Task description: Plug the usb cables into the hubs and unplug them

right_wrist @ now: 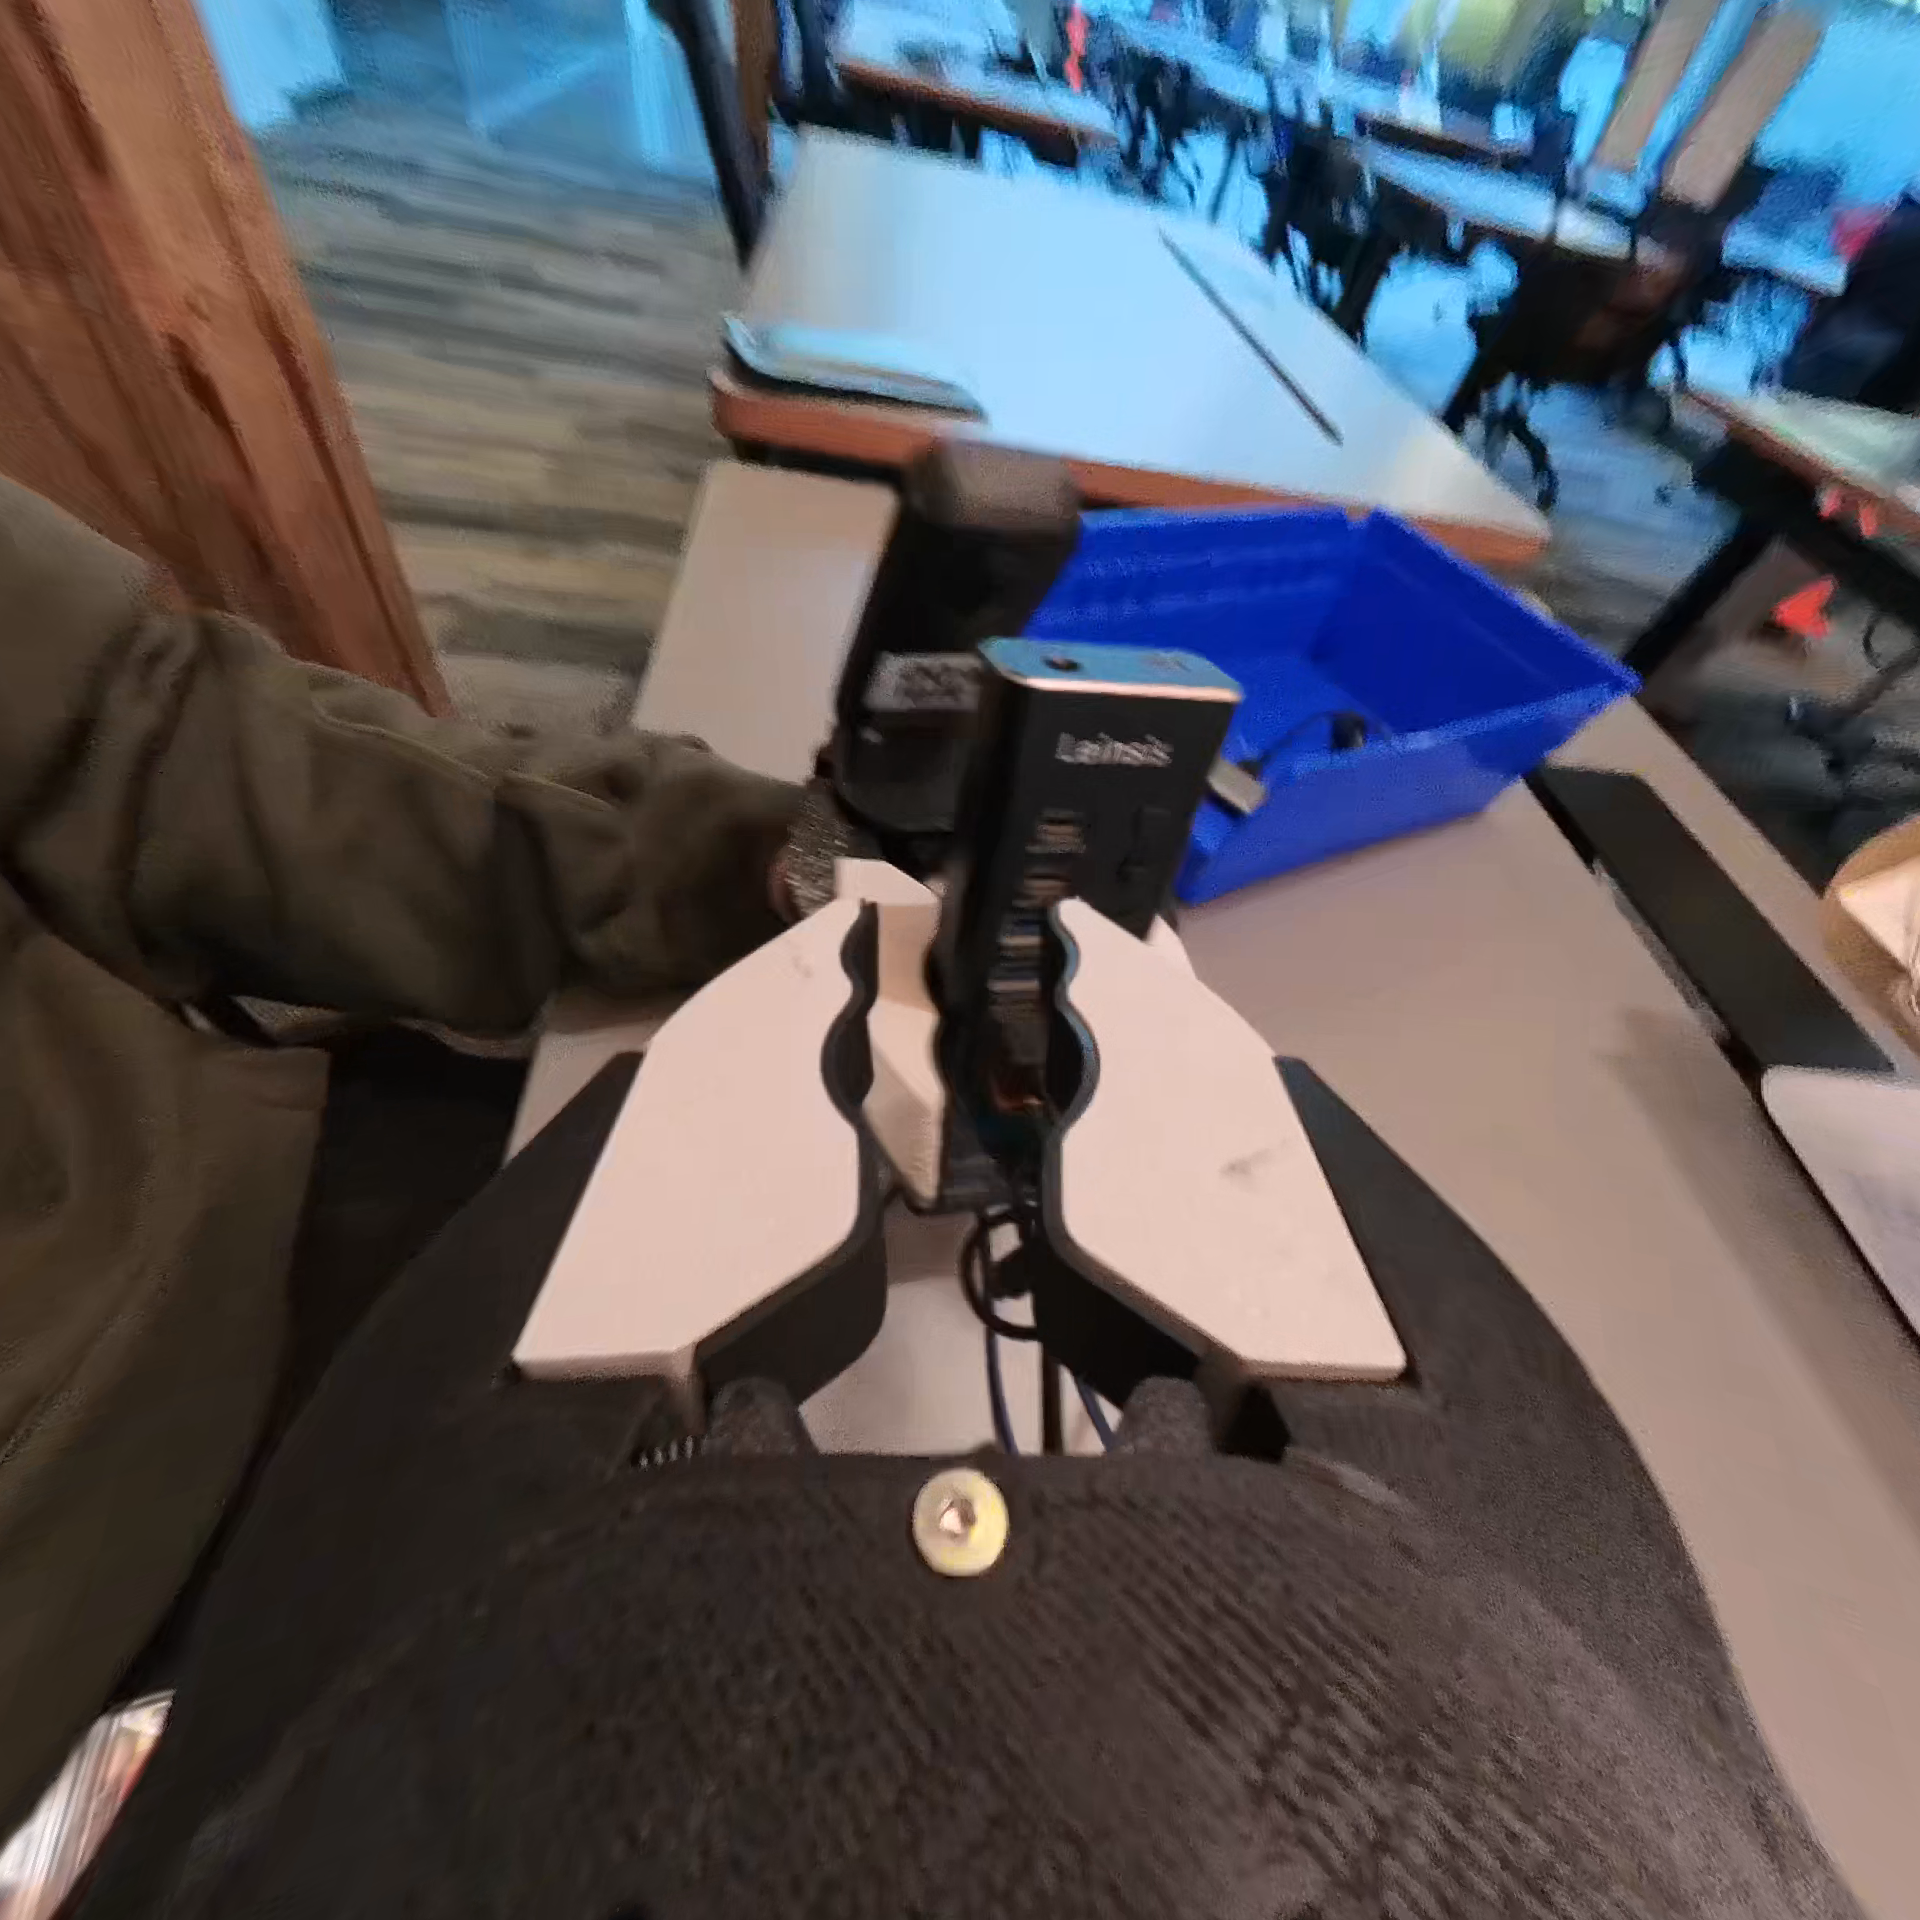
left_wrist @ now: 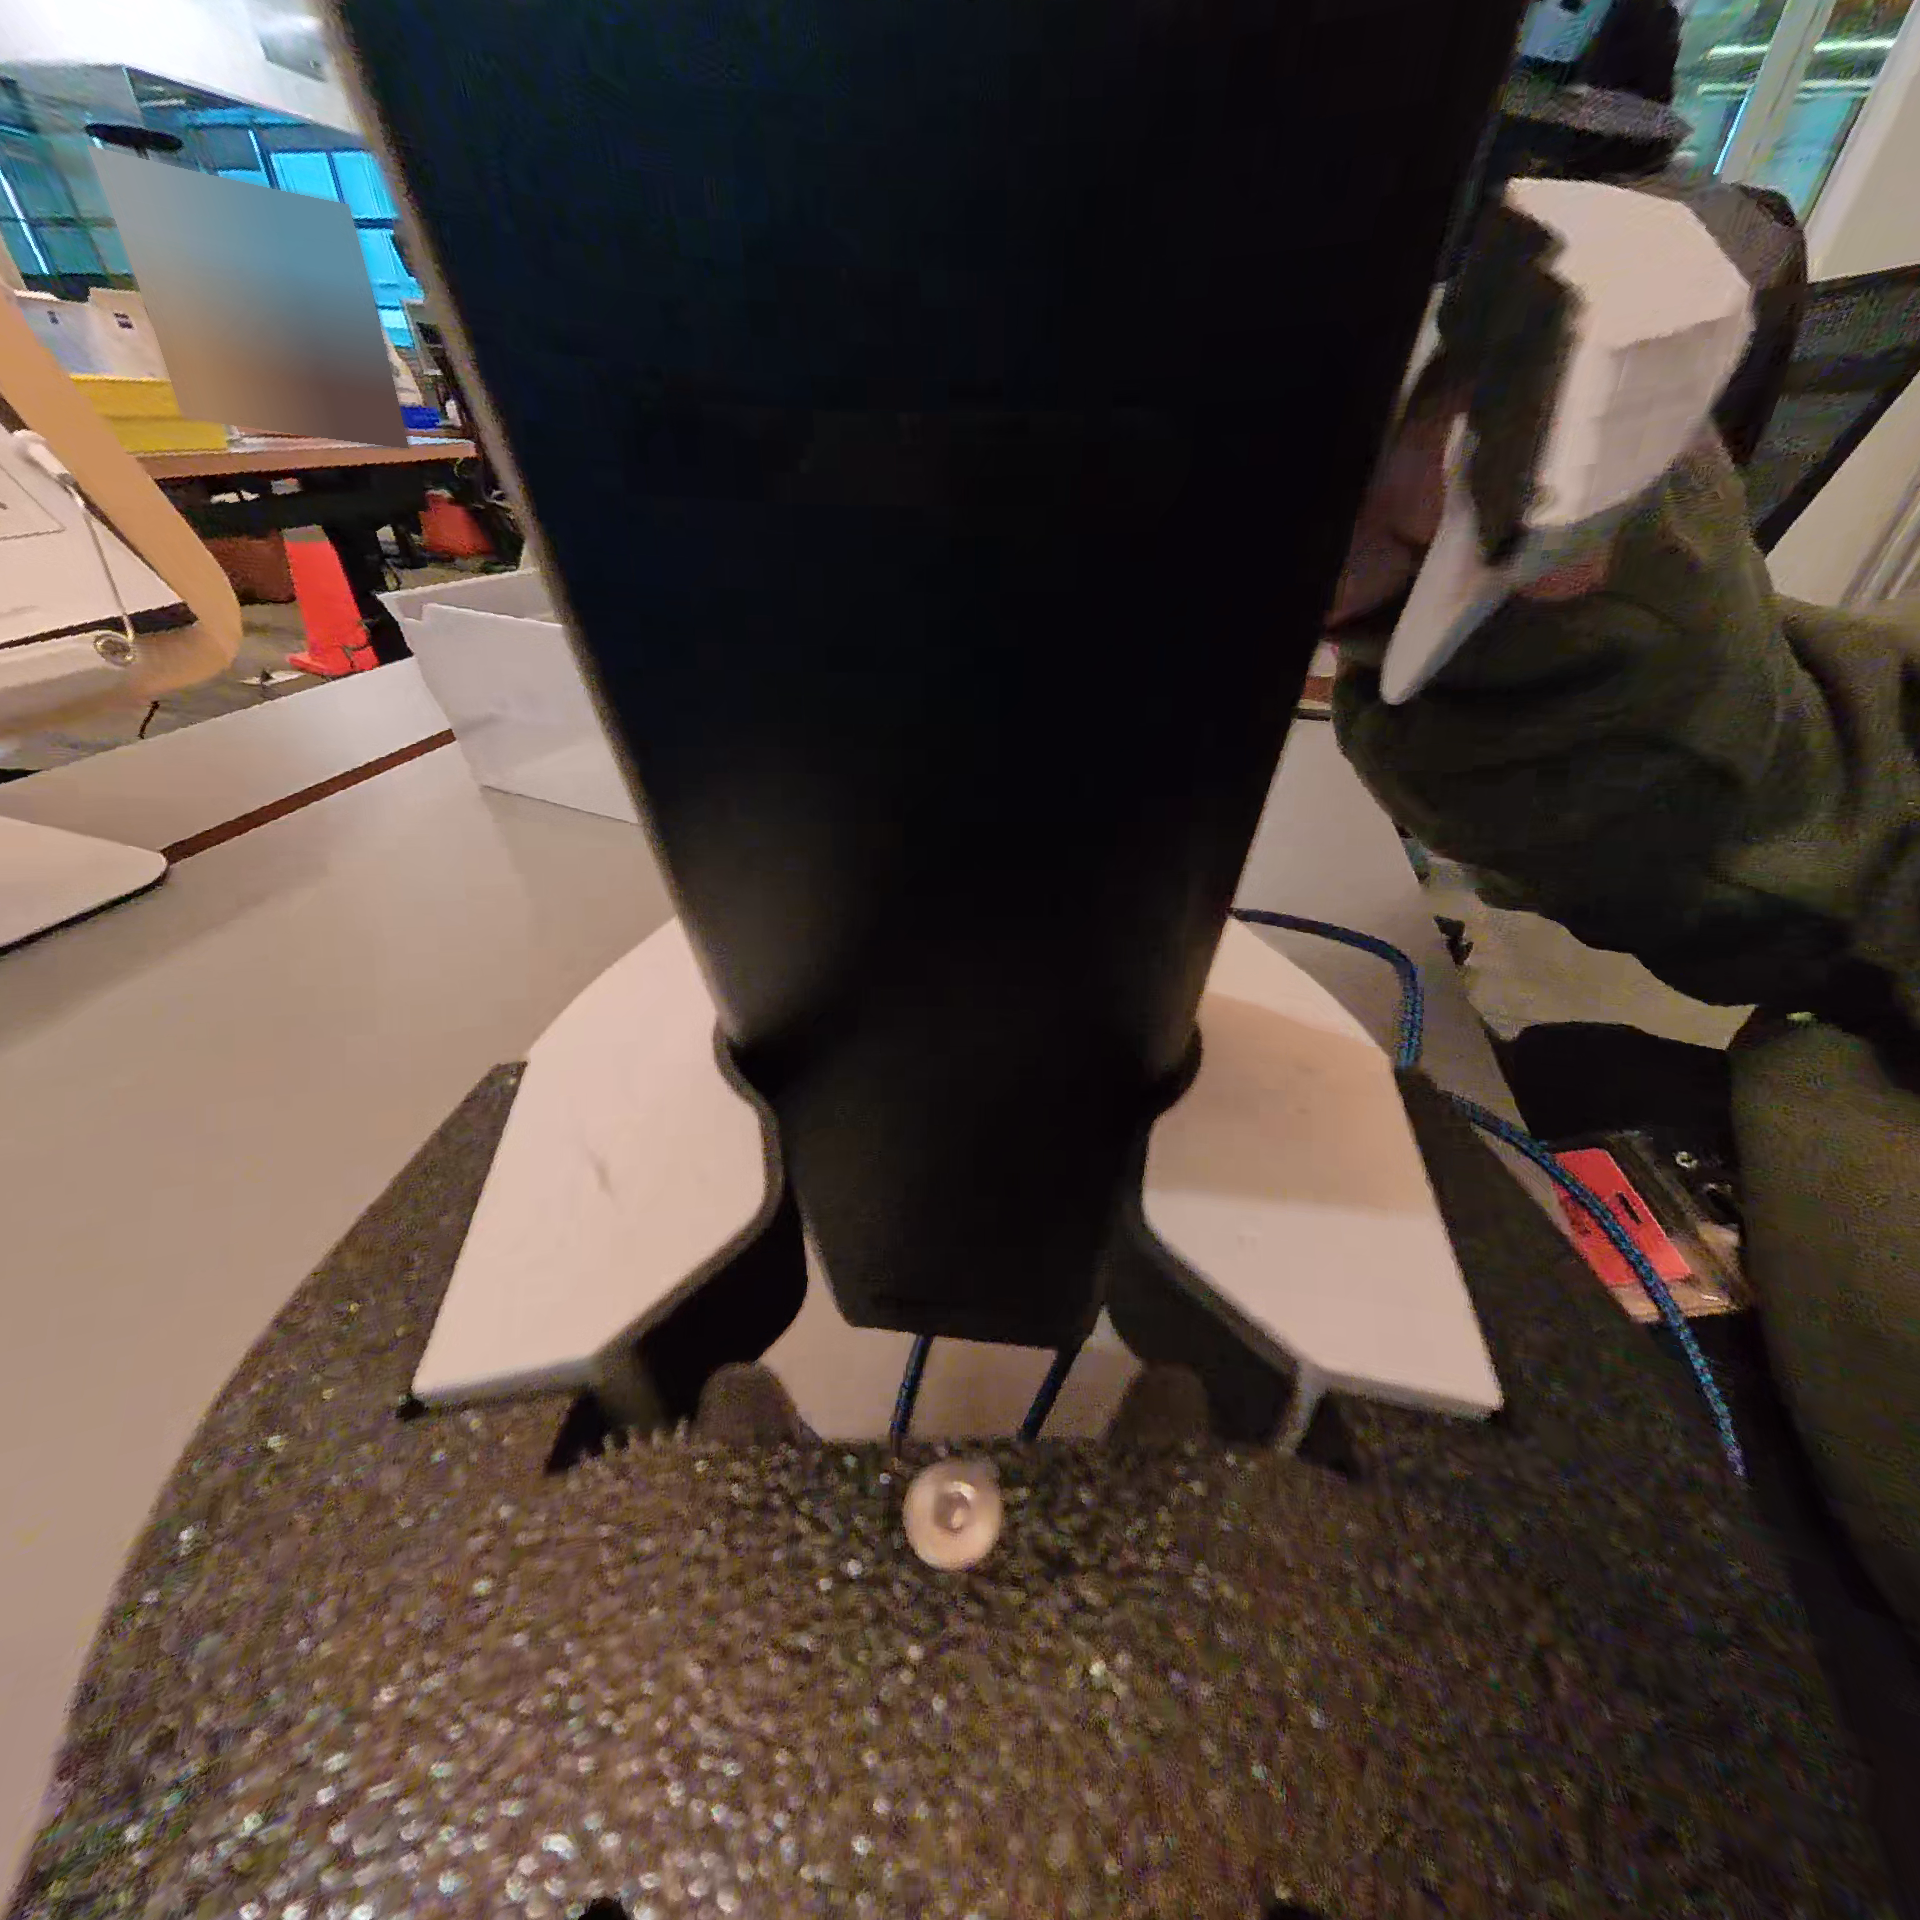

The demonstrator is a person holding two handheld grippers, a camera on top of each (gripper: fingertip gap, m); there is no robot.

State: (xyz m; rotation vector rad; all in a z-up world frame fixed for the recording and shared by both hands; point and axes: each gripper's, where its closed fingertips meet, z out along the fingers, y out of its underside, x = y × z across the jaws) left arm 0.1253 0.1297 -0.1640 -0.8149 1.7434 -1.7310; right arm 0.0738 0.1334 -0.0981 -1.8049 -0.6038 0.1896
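- Left gripper (left_wrist: 956, 1195): white fingers (left_wrist: 623, 1195) clamped on either flank of a black hub (left_wrist: 935, 520), which stands upright between them and fills the left wrist view toward 12 o'clock.
- Blue braided cable (left_wrist: 1403, 997): two strands leave the hub's lower end at 6 o'clock; another run trails off at 3 o'clock over the grey table (left_wrist: 260, 987).
- Right gripper (right_wrist: 956, 1039): white fingers (right_wrist: 1195, 1143) only narrowly apart, with the same hub (right_wrist: 1081, 831) and a finger of the left gripper in the gap. Whether they pinch the hub, I cannot tell.
- Dark cables (right_wrist: 997, 1278): hang from the hub's base between the right fingers, toward 6 o'clock.
- Sleeve (right_wrist: 364, 831): olive, at 9 o'clock, reaching to the left gripper behind the hub.
- Blue bin (right_wrist: 1455, 748): on the table at 1 o'clock beyond the hub; a dark cable and a connector lie inside, too blurred to detail.
- White open box (left_wrist: 499, 675): on the table at 10 o'clock; contents hidden.
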